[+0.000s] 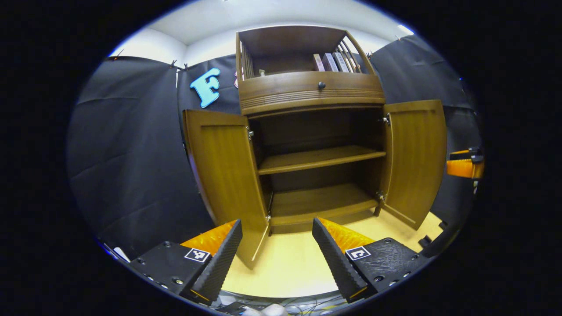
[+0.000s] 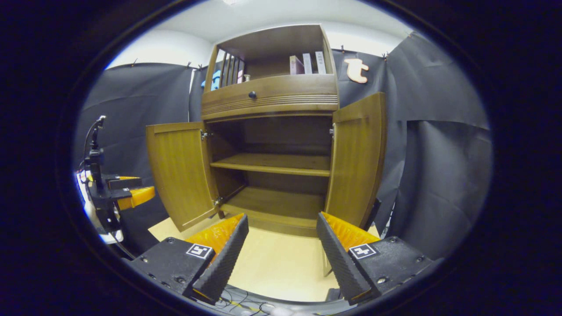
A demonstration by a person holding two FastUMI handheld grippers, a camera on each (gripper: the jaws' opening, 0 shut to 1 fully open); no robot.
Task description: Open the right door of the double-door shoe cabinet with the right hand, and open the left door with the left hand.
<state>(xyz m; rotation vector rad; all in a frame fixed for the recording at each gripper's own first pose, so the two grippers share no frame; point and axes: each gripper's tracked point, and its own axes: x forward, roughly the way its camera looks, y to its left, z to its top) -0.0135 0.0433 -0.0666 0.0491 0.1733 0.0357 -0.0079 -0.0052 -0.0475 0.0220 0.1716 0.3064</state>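
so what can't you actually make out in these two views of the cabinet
- Books on the top shelf: too small in both views to tell titles or count.
- Outer faces and handles of the left door and right door: turned away, only inner panels show.
- Other claw in the left gripper view: cut off by the image edge, so open or shut is unclear.
- Back of the lower shelves: in shadow.

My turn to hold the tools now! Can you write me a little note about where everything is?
Left tool: open, holding nothing, back from the cabinet.
Right tool: open, holding nothing, also back from it.
Left door: swung wide open.
Right door: swung wide open.
Both shelves inside look bare; the drawer above is closed.
Done: both doors open.
Left: nothing, judging by the doors.
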